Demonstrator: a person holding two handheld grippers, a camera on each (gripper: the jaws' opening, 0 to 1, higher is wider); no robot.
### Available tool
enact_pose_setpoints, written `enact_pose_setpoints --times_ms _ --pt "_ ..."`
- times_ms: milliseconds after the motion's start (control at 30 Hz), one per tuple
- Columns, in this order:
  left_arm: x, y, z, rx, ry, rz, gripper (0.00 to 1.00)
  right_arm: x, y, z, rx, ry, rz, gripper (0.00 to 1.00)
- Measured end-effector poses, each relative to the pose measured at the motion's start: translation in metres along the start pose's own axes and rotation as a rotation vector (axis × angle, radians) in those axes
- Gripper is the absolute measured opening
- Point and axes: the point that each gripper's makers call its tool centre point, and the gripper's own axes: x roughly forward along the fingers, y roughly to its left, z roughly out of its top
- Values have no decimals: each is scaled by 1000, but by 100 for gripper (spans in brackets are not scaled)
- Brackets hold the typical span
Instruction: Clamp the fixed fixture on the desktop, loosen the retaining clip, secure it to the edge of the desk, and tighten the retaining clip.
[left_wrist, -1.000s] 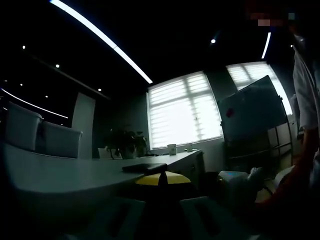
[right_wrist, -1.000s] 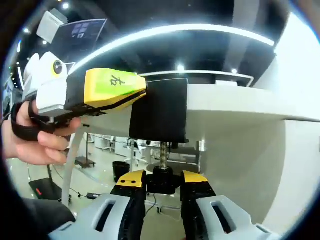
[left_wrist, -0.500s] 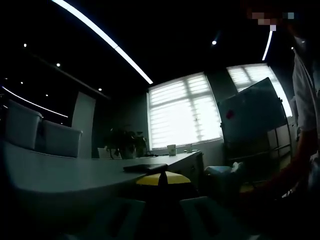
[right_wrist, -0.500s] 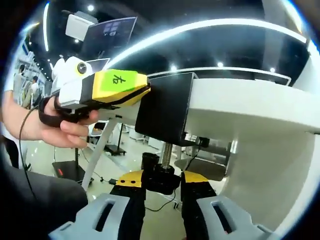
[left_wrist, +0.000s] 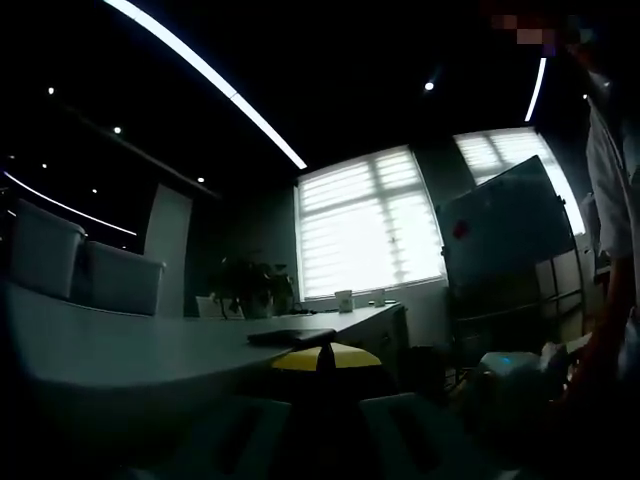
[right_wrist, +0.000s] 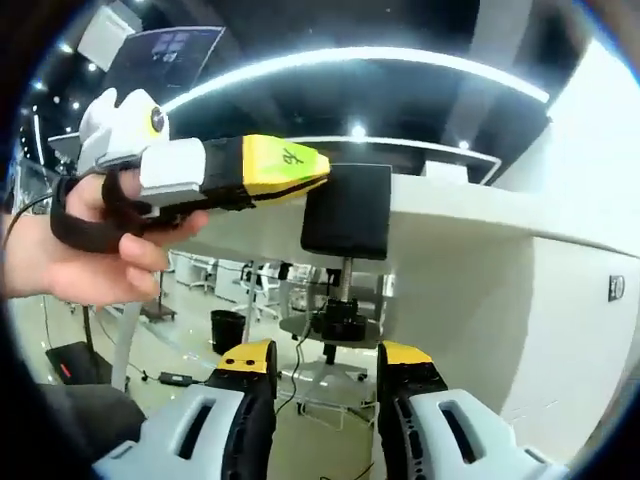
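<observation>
Black metal fixture (right_wrist: 347, 212) sits clamped over the edge of the white desk (right_wrist: 480, 220), straight ahead of the right gripper (right_wrist: 325, 372) and above its fingertips; the threaded screw (right_wrist: 345, 285) of the fixture hangs down under the desk edge and ends in a dark knob (right_wrist: 338, 322), which lies beyond the yellow-tipped fingers (right_wrist: 250, 358) and between their lines, not touching either; the jaws of the right gripper stand wide apart with nothing between them; to the left of those fingers, the left gripper (right_wrist: 300, 178) reaches in with its yellow nose against the upper left side of the fixture, a hand (right_wrist: 75, 250) wrapped round its white body; whether its jaws grip the fixture or merely press on it I cannot tell; in the dim left gripper view, the left gripper's own fingers (left_wrist: 330, 357) rise close together from below, their yellow tips meeting at a dark slab (left_wrist: 290, 336) that lies on the desk top just beyond them, though the gloom hides the exact hold; far beyond the fingertips, a bright window (left_wrist: 368, 222) with blinds
</observation>
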Motion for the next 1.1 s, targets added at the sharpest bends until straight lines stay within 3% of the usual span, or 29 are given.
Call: enact_pose_setpoints --times_ms 67,233,400,633,833,1100 --pt "0 0 0 5 2 3 1 9 -12 -1 64 5 -41 39" --pt "-1 1 1 1 0 2 1 20 -14 0 77 7 -44 38" --pt "-1 1 1 2 -2 -1 1 25 1 6 80 -12 2 31" --pt "-1 0 1 20 5 -2 1 27 -2 8 54 -21 28 26" --pt "-1 0 1 22 5 -1 1 27 3 8 45 -41 173 25" --pt "-1 0 0 23 6 1 1 28 11 6 110 -32 409 25"
